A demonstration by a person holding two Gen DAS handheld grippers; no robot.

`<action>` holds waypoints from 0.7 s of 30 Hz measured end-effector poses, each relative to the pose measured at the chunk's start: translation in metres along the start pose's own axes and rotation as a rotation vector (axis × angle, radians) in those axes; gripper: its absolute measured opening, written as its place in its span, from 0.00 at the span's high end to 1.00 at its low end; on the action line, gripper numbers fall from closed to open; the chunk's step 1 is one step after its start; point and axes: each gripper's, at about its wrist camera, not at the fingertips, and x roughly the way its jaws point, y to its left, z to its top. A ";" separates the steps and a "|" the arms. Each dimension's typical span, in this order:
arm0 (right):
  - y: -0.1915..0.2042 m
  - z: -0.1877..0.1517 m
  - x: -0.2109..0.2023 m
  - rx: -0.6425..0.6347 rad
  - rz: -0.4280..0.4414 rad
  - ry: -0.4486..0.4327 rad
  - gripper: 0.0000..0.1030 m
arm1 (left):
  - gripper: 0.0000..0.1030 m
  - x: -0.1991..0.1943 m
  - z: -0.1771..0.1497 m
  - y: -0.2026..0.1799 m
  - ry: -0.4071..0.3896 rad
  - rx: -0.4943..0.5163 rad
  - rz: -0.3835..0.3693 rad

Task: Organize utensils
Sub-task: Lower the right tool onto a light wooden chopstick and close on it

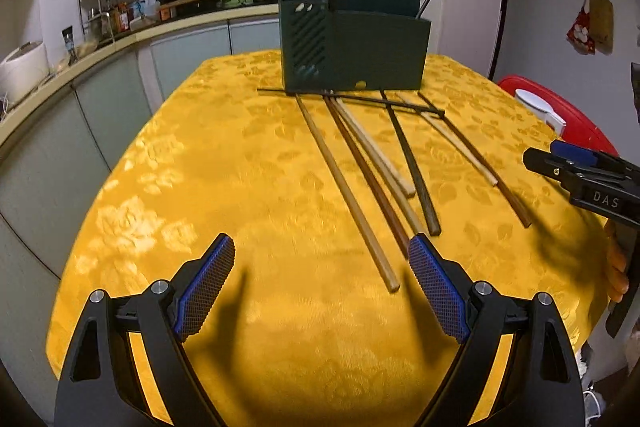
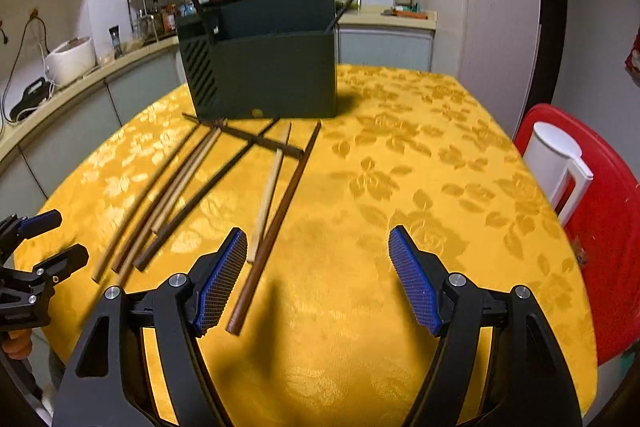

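Utensil holder (image 2: 264,75) at the far end of the desk (image 2: 400,187), chopsticks (image 2: 192,187) spread before it.
Two sticks stood in the holder, one at each end. One chopstick lay crosswise just before the holder, over the others' far tips. A stool (image 2: 608,227) stood right of the desk.

Chopsticks (image 1: 362,187) before dark holder (image 1: 352,39)

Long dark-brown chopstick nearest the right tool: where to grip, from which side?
Grip the long dark-brown wooden chopstick at its thick near end, from above, the open right tool straddling its width. It lies flat on the yellow tablecloth; that end juts past the pale chopstick alongside.
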 end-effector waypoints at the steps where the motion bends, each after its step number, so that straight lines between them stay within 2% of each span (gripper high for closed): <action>1: -0.001 -0.001 0.002 0.000 -0.001 0.005 0.31 | 0.17 0.001 -0.001 0.000 0.004 -0.004 -0.003; 6: -0.003 -0.004 0.006 0.007 -0.003 0.015 0.31 | 0.17 0.007 -0.007 -0.008 0.020 0.021 -0.006; 10: -0.005 -0.001 0.005 0.012 0.004 0.015 0.31 | 0.18 0.012 -0.009 -0.010 0.032 0.037 0.028; 12: -0.006 0.001 0.005 0.019 0.011 0.014 0.31 | 0.21 0.013 -0.008 -0.007 0.034 0.026 0.031; 15: -0.008 0.003 0.006 0.019 0.003 0.012 0.31 | 0.32 0.013 -0.006 -0.001 0.039 0.006 0.031; 21: -0.001 0.002 0.007 -0.011 0.013 0.026 0.31 | 0.43 0.012 -0.006 -0.001 0.034 0.016 0.031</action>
